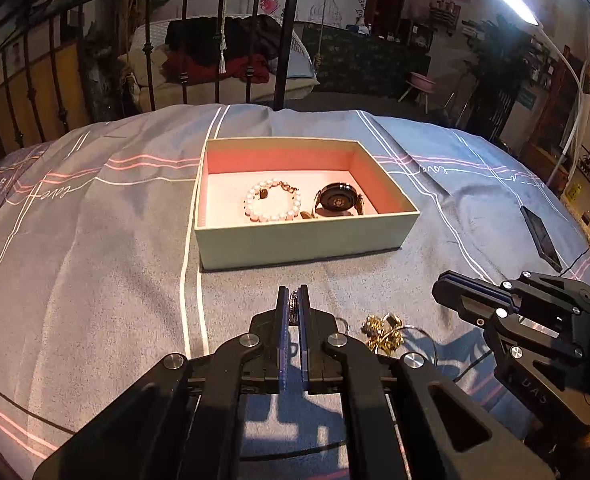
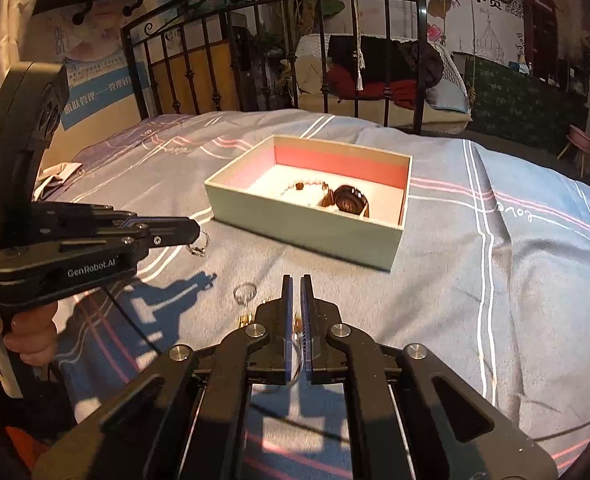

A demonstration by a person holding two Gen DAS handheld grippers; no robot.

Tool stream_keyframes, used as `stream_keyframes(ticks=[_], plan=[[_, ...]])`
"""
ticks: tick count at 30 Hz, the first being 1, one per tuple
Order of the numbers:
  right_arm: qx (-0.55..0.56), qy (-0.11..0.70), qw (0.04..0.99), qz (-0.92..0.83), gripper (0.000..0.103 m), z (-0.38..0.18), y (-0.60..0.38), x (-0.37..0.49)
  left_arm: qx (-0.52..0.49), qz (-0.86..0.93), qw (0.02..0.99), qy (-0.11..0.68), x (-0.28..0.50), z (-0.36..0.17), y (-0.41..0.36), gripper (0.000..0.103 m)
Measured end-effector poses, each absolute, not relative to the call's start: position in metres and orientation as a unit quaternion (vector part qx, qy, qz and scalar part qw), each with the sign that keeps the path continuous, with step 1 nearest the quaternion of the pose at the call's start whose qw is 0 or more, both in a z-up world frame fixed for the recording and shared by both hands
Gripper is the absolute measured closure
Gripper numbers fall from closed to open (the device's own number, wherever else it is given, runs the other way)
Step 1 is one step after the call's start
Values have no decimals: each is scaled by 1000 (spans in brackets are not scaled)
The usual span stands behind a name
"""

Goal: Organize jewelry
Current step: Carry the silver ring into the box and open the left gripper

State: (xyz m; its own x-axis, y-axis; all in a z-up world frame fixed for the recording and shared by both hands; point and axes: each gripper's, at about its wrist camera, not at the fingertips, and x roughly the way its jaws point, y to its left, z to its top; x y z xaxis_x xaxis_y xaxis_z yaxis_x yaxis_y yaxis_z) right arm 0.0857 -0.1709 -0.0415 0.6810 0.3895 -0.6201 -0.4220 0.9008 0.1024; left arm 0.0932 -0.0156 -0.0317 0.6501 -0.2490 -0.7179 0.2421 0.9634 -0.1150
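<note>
Left gripper (image 1: 293,296), at lower centre, pinches a ring (image 2: 199,245) above the bedspread (image 1: 95,240), transfer step under way; the box (image 1: 295,236) at mid-frame awaits it; right gripper (image 2: 296,284) appears pressed together near gold jewelry (image 1: 381,334).

My jaws are matt black plastic with shiny metal pins. The bedspread (image 1: 95,248) is soft matt cloth; the box (image 1: 295,236) looks like matt card. The bracelet (image 1: 273,204) beads gleam, perhaps pearl; the watch (image 1: 337,200) face is glossy.
</note>
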Motion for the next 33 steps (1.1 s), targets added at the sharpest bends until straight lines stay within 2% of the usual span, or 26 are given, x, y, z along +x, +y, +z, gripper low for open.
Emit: stream_keyframes(ticks=[5, 11, 33], plan=[[-25, 306, 927, 214, 98, -15, -165, 126, -12, -136, 919, 370, 127, -6, -20, 99], [-24, 302, 931, 203, 98, -6, -163, 175, -22, -130, 918, 374, 167, 6, -27, 99], [-37, 368, 910, 187, 98, -47, -158, 223, -8, -106, 883, 457, 225, -38, -44, 99]])
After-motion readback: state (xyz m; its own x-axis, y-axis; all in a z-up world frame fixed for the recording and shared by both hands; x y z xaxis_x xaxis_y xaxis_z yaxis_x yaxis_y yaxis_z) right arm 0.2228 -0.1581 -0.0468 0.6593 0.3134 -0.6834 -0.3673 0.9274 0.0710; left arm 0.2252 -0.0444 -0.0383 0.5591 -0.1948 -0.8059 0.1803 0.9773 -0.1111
